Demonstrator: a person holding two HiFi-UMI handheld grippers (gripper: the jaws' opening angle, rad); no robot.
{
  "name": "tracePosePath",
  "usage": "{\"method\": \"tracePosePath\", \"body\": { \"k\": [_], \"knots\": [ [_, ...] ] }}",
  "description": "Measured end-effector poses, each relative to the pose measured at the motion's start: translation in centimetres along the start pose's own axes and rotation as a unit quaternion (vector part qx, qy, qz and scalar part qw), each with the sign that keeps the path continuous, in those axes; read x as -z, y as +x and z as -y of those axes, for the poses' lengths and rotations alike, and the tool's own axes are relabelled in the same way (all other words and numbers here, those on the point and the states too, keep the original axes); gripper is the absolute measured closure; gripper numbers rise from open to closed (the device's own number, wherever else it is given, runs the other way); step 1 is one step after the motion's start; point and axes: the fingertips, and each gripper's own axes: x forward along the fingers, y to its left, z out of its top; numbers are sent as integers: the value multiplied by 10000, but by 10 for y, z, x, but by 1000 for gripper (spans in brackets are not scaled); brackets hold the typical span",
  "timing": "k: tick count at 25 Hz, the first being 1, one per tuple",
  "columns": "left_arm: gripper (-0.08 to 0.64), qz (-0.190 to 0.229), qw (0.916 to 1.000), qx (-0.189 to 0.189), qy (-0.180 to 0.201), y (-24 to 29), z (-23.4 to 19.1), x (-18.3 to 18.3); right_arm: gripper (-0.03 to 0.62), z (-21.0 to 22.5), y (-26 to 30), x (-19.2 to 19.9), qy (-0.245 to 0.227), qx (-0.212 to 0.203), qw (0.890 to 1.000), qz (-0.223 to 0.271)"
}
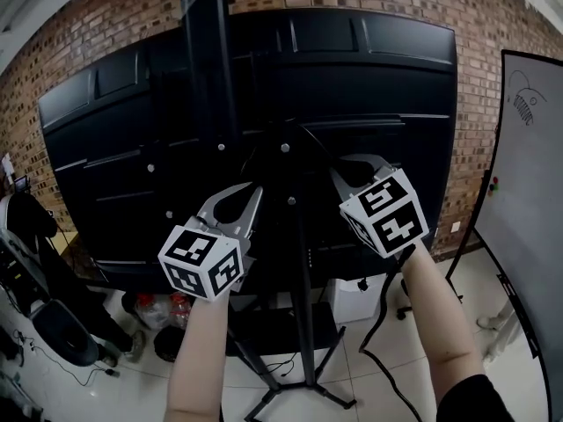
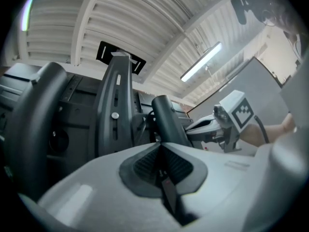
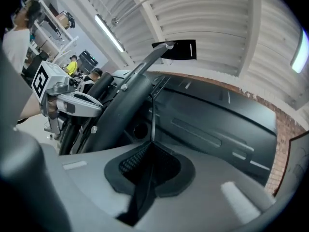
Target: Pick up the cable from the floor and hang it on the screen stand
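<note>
Have the cable mostly off the floor and up behind the screen. Hangs in a slack black curve from under the right gripper, then trails down and out of frame, so cannot say how much lies below. Shows in the right gripper view as a thin line rising from the jaws toward the stand.

Clamped hard on it there, jaws all but together. Holding the left gripper just beside the stand, likewise closed, with a dark strip nipped in the jaws. Taken for another stretch of the same cable, though not certain. Faint arcs across the stand between the two grippers, perhaps the span about to be laid over.

Judged light, limp and smooth-jacketed. Will likely sag, swing, and slide off a narrow perch unless draped with weight on both sides. Best taken on the jacket, clear of any plug, with only a short span between the two grips, so as to lay a loop over a bracket. No hard tugging, to spare the ends. Worth watching the hanging run for snags on the stand's feet.

Further out: brick wall behind the screen, whiteboard leaning at the right.
</note>
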Motion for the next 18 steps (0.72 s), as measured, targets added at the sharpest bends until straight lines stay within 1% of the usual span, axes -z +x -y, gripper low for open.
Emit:
{"method": "tracePosePath", "body": {
  "k": [3, 7, 11, 15, 17, 18],
  "knots": [
    [557, -54, 9999, 114, -36, -5, 4, 8, 576, -11, -4, 7, 192, 21, 9997, 119],
    [557, 42, 9997, 240, -59, -14, 9, 6, 574, -18, -12, 3, 362, 208, 9979, 487],
    [557, 132, 9993, 336, -54, -25, 16, 4, 551, -21, -21, 2, 409, 532, 9931, 962],
    [557, 137, 9989, 449, -81, -36, 23, 6, 548, -25, -37, 9, 360, 872, 9891, 1127],
    [557, 109, 9990, 436, -16, -40, 23, 9, 546, -25, -48, 12, 472, 1016, 9857, 1255],
    [557, 80, 9991, 406, 38, -42, 23, 12, 532, -25, -54, 13, 579, 1092, 9830, 1361]
  ]
}}
